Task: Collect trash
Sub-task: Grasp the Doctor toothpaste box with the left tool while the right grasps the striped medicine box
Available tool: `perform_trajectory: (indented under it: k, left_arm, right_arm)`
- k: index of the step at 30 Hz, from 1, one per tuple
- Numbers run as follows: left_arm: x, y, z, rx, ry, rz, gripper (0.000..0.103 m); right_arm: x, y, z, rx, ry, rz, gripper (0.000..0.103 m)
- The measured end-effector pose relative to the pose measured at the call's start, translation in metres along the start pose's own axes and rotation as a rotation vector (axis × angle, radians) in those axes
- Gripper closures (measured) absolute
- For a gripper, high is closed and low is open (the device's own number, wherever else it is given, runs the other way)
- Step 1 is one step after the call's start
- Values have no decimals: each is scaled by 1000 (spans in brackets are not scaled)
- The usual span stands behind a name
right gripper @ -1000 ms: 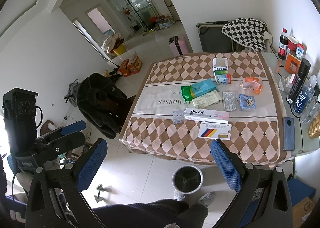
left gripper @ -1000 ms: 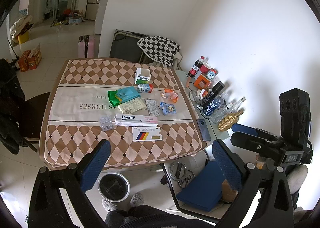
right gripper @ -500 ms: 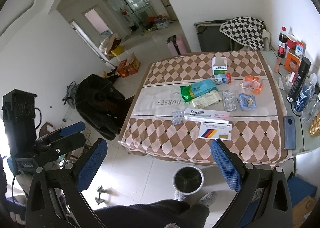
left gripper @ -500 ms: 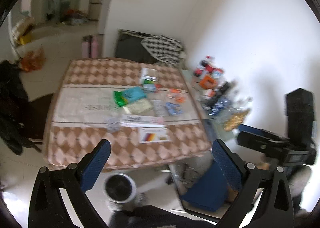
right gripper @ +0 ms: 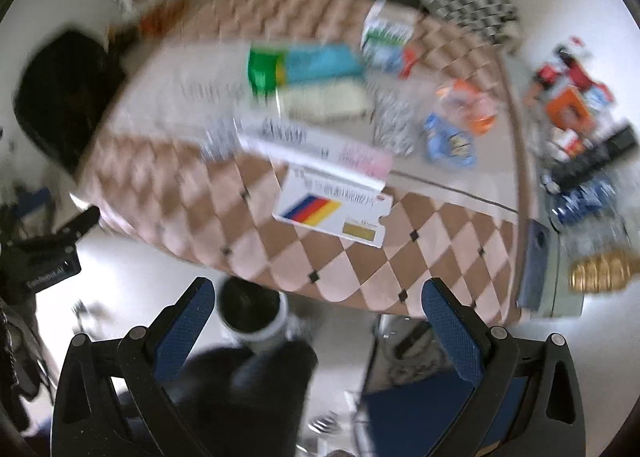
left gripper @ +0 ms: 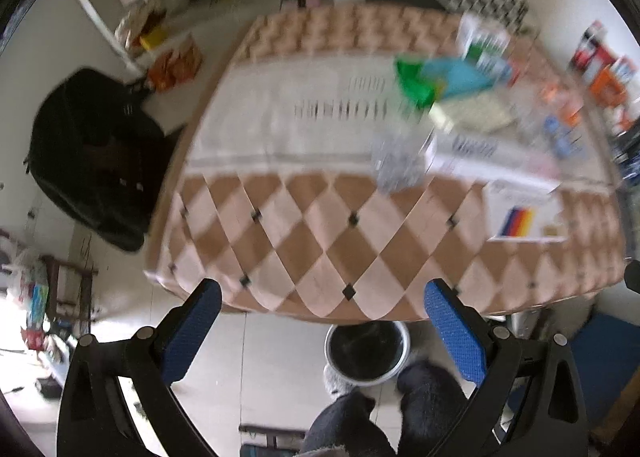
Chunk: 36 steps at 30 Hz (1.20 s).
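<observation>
White cardboard, a flat box with a red, yellow and blue stripe (right gripper: 330,213), lies nearest the front edge of the table (right gripper: 360,269), touching a longer white box (right gripper: 316,149) behind it. Further back sit a green and blue packet (right gripper: 304,67), a pale packet (right gripper: 324,101), two foil blister sheets (right gripper: 394,125), a small blue packet (right gripper: 450,145), an orange wrapper (right gripper: 466,103) and a small upright carton (right gripper: 386,31): nine pieces of likely trash, though blur makes the count uncertain. One round bin (left gripper: 367,349) stands on the floor just below the table's front edge.

Compared with a second ago, both cameras have swung in closer and lower over the table, and the pictures are now smeared with motion. That suggests the reach for the first item is starting; nothing is collected yet.

The left gripper (left gripper: 322,331) has its blue pads spread wide and empty, above the checked cloth's near edge. The right gripper (right gripper: 316,329) is equally wide apart and empty, the striped box ahead of it.
</observation>
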<state>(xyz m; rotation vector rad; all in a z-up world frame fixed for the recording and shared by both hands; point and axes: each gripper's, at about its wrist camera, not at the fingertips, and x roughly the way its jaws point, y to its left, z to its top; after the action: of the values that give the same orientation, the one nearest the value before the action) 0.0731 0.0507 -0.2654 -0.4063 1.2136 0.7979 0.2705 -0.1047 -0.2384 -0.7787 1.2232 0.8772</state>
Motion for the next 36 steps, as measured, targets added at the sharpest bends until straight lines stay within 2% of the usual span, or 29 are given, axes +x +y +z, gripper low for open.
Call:
perform_trajectory:
  k: [5, 7, 10, 14, 16, 17, 18, 23, 24, 29, 32, 33, 34, 36]
  left_arm:
    - [60, -20, -1, -69, 94, 47, 0]
    - [71, -22, 0, -108, 128, 71, 0]
    - [87, -27, -3, -187, 184, 85, 0]
    - [100, -33, -9, -249, 242, 107, 0]
    - [102, -36, -10, -266, 256, 115, 0]
    - [104, -37, -9, -269, 262, 117, 0]
    - [105, -37, -9, -268, 265, 120, 0]
    - [106, -48, -3, -233, 271, 144, 0]
    - [107, -50, -2, -225, 273, 148, 0]
    - [110, -53, 3, -211, 284, 158, 0]
    - [115, -54, 5, -198, 294, 157, 0]
    - [117, -56, 5, -190, 295, 158, 0]
    - [117, -56, 4, -183, 294, 160, 0]
    - [116, -59, 7, -163, 291, 152, 0]
  right_arm:
    - [100, 7, 37, -287, 144, -7, 0]
    - [129, 9, 49, -390, 191, -30, 0]
    - [157, 12, 60, -525, 224, -42, 0]
    - [167, 20, 63, -686, 215, -100, 0]
    - [166, 19, 61, -704, 236, -67, 0]
    - [161, 18, 58, -710, 248, 4, 2]
    - [157, 14, 56, -709, 262, 31, 2]
    - [174, 3, 51, -733, 274, -16, 2]
    - [177, -7, 50, -739, 274, -8, 2]
    - [189, -3, 51, -784, 282, 25, 2]
    - [188, -6, 51, -765, 285, 48, 8]
    - [182, -10, 51, -751, 280, 52, 15]
    - [177, -13, 49, -731, 281, 53, 17]
    - [172, -22, 43, -672, 316, 51, 17]
